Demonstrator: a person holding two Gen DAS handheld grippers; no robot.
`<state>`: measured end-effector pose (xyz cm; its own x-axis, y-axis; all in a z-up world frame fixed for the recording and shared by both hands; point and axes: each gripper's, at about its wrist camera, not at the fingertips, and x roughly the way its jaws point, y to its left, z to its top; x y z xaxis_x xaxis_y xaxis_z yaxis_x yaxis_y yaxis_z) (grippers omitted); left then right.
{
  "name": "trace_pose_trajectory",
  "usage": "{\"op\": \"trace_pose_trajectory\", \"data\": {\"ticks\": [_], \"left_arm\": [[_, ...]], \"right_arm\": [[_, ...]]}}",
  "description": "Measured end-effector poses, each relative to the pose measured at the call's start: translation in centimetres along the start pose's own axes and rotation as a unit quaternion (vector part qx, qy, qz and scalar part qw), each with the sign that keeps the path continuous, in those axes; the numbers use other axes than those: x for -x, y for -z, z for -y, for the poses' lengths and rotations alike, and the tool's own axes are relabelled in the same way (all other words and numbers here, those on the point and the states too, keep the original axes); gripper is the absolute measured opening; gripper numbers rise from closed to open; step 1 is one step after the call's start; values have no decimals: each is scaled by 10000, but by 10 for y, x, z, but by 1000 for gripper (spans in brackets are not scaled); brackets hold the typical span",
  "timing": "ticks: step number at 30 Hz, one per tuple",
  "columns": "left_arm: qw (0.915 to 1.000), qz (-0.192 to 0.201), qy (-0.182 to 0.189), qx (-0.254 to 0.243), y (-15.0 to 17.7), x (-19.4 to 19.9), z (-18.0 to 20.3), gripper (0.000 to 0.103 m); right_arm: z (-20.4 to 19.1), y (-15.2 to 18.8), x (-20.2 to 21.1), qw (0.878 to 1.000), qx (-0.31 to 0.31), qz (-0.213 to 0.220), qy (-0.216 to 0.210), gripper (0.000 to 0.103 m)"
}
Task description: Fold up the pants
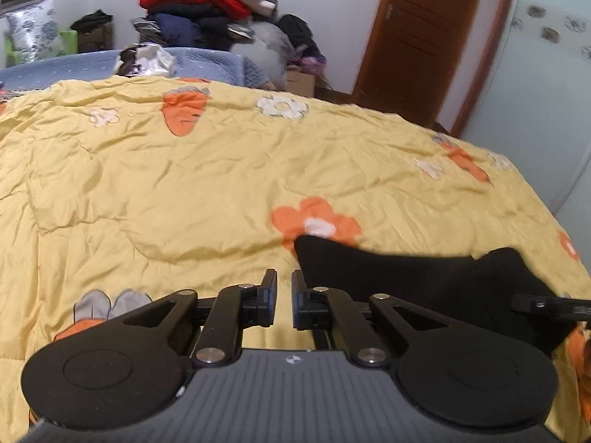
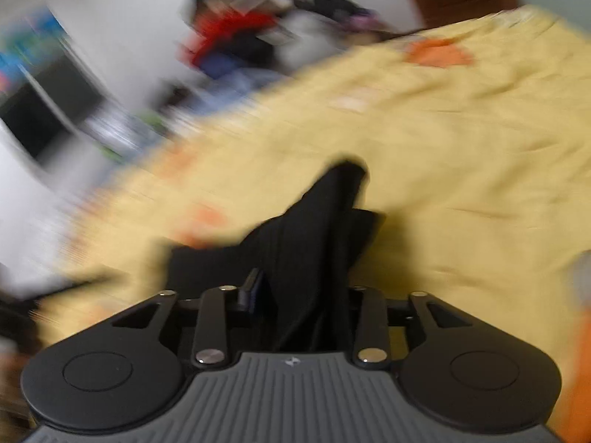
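Note:
The black pants point(image 1: 406, 280) lie bunched on the yellow quilt point(image 1: 184, 184) at the lower right of the left wrist view. My left gripper point(image 1: 284, 295) hovers just left of them, shut, with only a thin slit between its fingers and no cloth in it. At that view's right edge, a black finger of the other gripper point(image 1: 546, 304) reaches over the pants. The right wrist view is blurred. There my right gripper point(image 2: 306, 295) is shut on a thick fold of the black pants point(image 2: 332, 221). The cloth fills the gap and hides the right finger.
The quilt, printed with orange flowers and carrots, covers the bed and drops off at the right. A tall pile of clothes point(image 1: 207, 11) stands behind it near a blue bedspread point(image 1: 207, 62). A brown door point(image 1: 424, 37) is at the back right.

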<state>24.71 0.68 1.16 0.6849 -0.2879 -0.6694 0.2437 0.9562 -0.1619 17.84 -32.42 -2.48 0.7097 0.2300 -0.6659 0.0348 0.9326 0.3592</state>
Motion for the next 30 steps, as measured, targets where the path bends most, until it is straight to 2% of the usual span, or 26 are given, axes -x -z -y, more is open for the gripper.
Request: {"op": "trace_pose_trajectory", "data": {"ticks": [2,4,5,6,8,10,12,13,14,16,18,21,24,26,28,30], "left_arm": [[9999,-47,2,-142,11,13,6,27],[9997,29,-41,-234,25,26,18,55],[9997,61,-19,-244,32,32,25,60],[9996,63,38,-289,41,37,35,65],[9986,92,238,-466,54,43,56,68],[9965,0,167,-817,64,36,79,78],[9929,-92,-283,-1154,74,24,96,76],[9901,-111,-622,-1251,77,21,102,75],[9885,-92,-802,-1279,78,23,105,75],[9904,55,-694,-1194,81,38,106,78],[9931,101,-571,-1019,82,54,104,82],[9942,170,-555,-900,90,80,103,92],[9939,127,-718,-826,98,108,104,92],[9964,157,-561,-609,108,129,100,98],[9989,144,-240,-389,120,139,99,103],[9994,-53,-107,-325,134,133,98,102]], "right_arm": [[-4,6,21,9978,335,440,353,43],[-15,13,43,9907,694,813,847,45],[-22,18,51,9888,934,902,739,45],[-29,23,57,9888,1122,884,423,45],[-38,32,56,9893,1293,654,-145,46],[-42,39,41,9904,1357,264,-1,46],[-37,47,28,9902,1344,99,353,46],[-34,49,31,9908,1245,190,491,46],[-34,51,40,9911,1142,319,607,46],[-38,56,66,9910,1024,587,631,46],[-39,66,100,9921,929,764,344,48],[-43,74,148,9918,961,833,-101,66],[-54,78,197,9894,1187,815,-192,72],[-65,79,219,9847,1452,894,-358,81],[-73,89,224,9816,1503,1088,-458,89],[-77,100,209,9833,1404,983,-605,91]]}}
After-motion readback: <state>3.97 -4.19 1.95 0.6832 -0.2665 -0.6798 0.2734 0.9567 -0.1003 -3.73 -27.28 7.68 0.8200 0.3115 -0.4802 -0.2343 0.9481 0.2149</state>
